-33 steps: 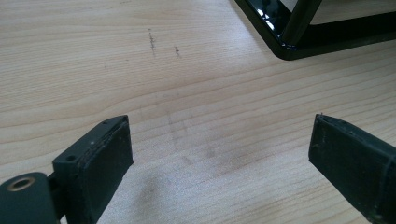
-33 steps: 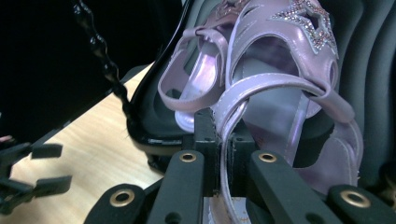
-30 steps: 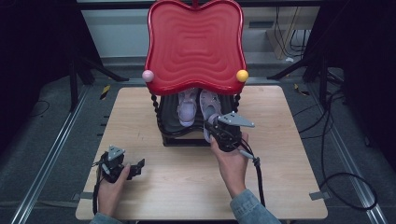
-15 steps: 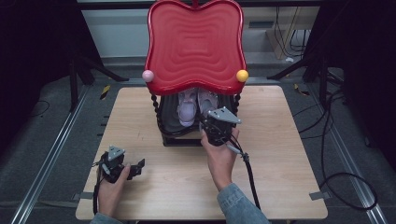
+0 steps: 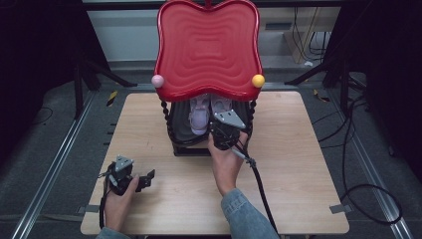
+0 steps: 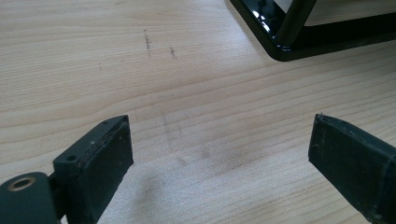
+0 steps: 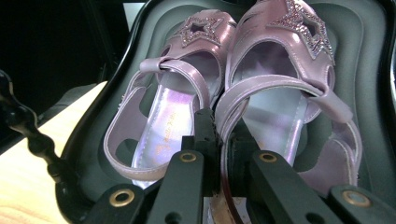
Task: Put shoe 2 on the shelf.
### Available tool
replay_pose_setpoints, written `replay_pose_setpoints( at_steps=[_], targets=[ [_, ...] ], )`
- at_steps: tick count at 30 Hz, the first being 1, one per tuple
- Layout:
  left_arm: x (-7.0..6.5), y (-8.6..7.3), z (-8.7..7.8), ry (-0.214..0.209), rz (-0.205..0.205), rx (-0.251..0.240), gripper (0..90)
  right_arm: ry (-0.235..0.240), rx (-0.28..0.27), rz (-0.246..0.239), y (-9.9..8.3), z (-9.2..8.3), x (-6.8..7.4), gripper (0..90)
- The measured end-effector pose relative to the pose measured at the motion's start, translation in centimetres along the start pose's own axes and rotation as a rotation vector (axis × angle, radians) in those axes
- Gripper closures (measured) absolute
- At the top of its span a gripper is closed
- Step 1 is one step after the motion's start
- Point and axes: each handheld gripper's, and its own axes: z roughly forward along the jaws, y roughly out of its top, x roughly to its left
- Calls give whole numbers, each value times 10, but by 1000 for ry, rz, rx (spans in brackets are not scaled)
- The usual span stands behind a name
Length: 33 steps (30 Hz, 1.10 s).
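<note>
Two tongs work the pale wooden surface (image 5: 298, 164): nearest, the left tongs (image 6: 219, 158) rest released on it. Farther off, the right tongs (image 7: 219, 140) are clenched on the adjoining heel straps of two pink star-trimmed sandals (image 7: 275, 98), lying in the black lower shelf (image 7: 369, 93) under one glossy red wavy tray (image 5: 208, 47).

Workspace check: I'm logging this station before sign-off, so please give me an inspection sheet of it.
Surface: wooden table, faint scuff marks in the left gripper view.
Job's things: pair of pink sandals with glittery stars, side by side on the lower black tray of a two-tier stand, under its red top tray.
Clutter: nothing seen.
Grippers: right gripper shut on the sandals' adjoining heel straps; left gripper open, low over bare table.
Cables: black cable trails from the right gripper; more on the floor at right.
Surroundings: metal rails beside the table, dark stands behind.
</note>
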Motion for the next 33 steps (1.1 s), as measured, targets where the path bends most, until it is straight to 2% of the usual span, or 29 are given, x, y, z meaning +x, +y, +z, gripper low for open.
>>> replay_pose_setpoints(
  at_steps=[5, 9, 15, 33],
  targets=[
    [0, 0, 0, -2, -1, 0, 58, -38, -3, -15, 1, 4, 0, 865],
    [0, 0, 0, -3, -2, -1, 57, -49, 7, -7, -1, 9, -1, 865],
    [0, 0, 0, -6, -5, -3, 58, -55, 14, 4, -3, 15, -1, 864],
    [0, 0, 1, -12, -8, -1, 58, -59, 2, -23, -6, 24, 5, 827]
  ],
)
